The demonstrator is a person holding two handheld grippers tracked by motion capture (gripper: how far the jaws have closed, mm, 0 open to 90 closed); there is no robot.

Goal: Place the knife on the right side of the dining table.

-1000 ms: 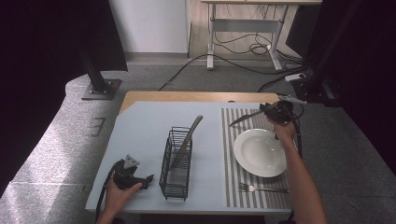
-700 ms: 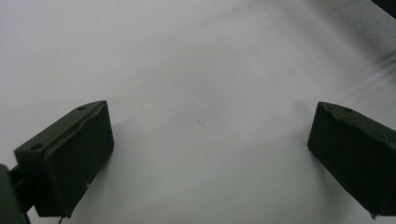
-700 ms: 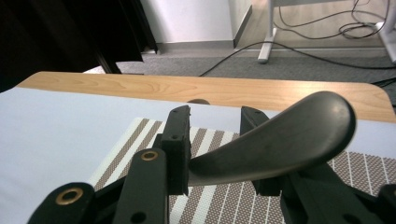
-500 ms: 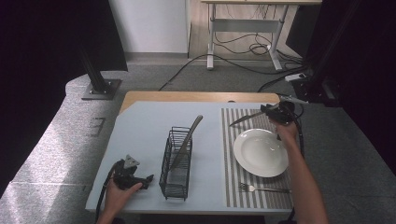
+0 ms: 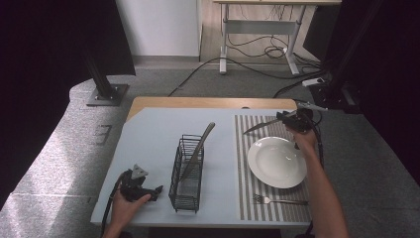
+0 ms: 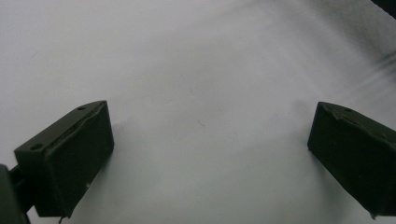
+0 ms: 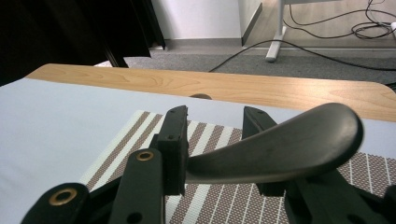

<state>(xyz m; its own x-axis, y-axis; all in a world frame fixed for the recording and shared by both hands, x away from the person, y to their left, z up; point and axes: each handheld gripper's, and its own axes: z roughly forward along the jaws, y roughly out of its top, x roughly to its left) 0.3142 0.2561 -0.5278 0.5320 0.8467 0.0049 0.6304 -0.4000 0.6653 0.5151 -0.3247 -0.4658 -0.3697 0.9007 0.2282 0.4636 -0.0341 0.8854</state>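
Observation:
My right gripper [image 5: 289,119] hovers over the far right of the table, above the striped placemat [image 5: 246,168]. Its jaws are shut on a dark utensil [image 5: 260,126] whose thin end sticks out to the left. In the right gripper view the utensil's broad rounded end [image 7: 289,140] lies across the jaws [image 7: 215,126] and touches the left one. My left gripper [image 5: 154,191] rests on the pale blue table near the front left, pointing at a black wire basket [image 5: 187,173]. It is open in the left gripper view [image 6: 210,140], with bare tabletop between the jaws.
A grey utensil [image 5: 200,146] leans out of the basket. A white plate [image 5: 277,162] sits on the placemat, with a fork [image 5: 280,201] in front of it. The table's wooden far edge [image 7: 261,88] lies beyond the mat. Cables run over the floor behind.

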